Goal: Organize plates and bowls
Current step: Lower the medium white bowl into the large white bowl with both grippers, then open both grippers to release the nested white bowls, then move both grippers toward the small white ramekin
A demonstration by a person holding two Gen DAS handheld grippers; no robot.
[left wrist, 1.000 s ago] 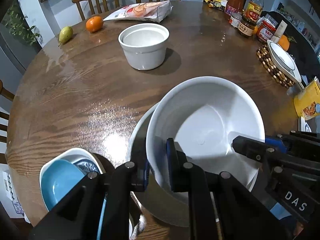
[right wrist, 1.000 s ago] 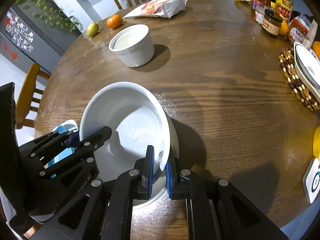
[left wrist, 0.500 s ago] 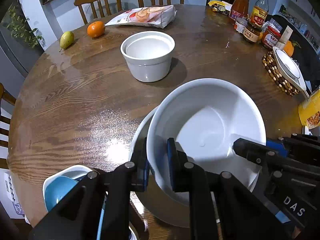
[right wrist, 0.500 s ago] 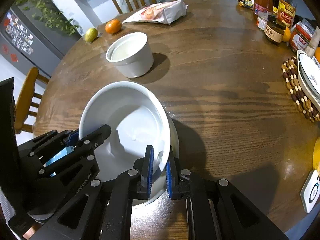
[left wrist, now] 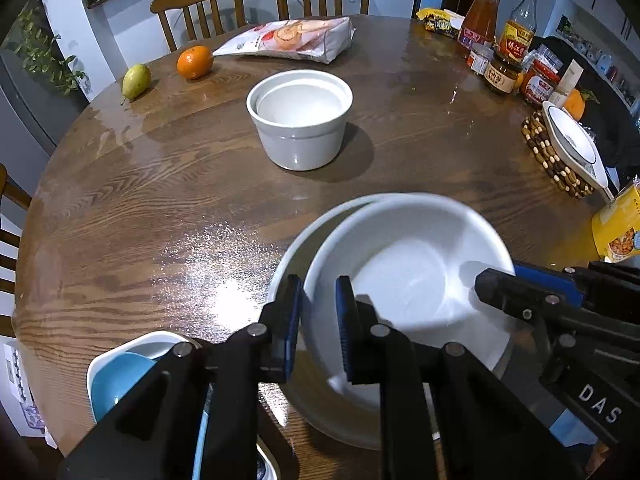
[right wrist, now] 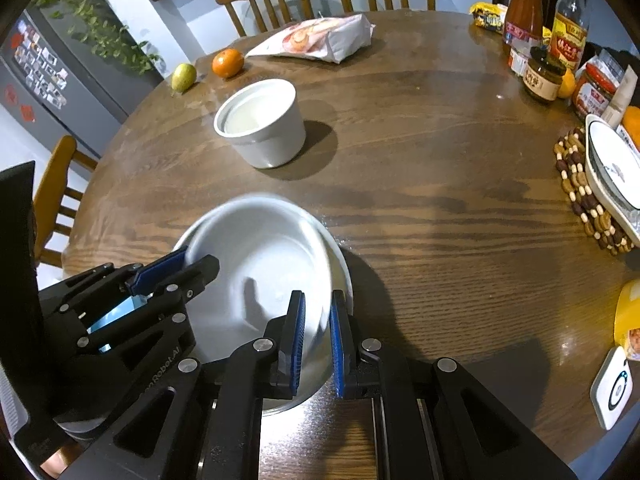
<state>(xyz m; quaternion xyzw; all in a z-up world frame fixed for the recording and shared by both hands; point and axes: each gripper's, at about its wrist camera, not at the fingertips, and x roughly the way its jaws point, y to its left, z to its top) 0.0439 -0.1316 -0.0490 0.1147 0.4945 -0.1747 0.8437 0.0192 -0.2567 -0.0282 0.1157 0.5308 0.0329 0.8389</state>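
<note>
Between my left gripper's (left wrist: 318, 322) jaws sits the near-left rim of the white bowl (left wrist: 404, 280), clamped. My right gripper (right wrist: 317, 334) pinches the opposite rim, jaws nearly shut on the thin wall. Bowl edges read blurred in both views. It sits tilted inside a wider white dish (left wrist: 296, 240) resting on the desk (left wrist: 160, 184). Near the desk's edge at lower left, a blue bowl (left wrist: 116, 380) nests in a white one. Farther out stands a deep white pot (left wrist: 300, 120); beyond it, an orange (left wrist: 195, 62), a pear (left wrist: 136, 80) and a snack bag (left wrist: 288, 38).
</note>
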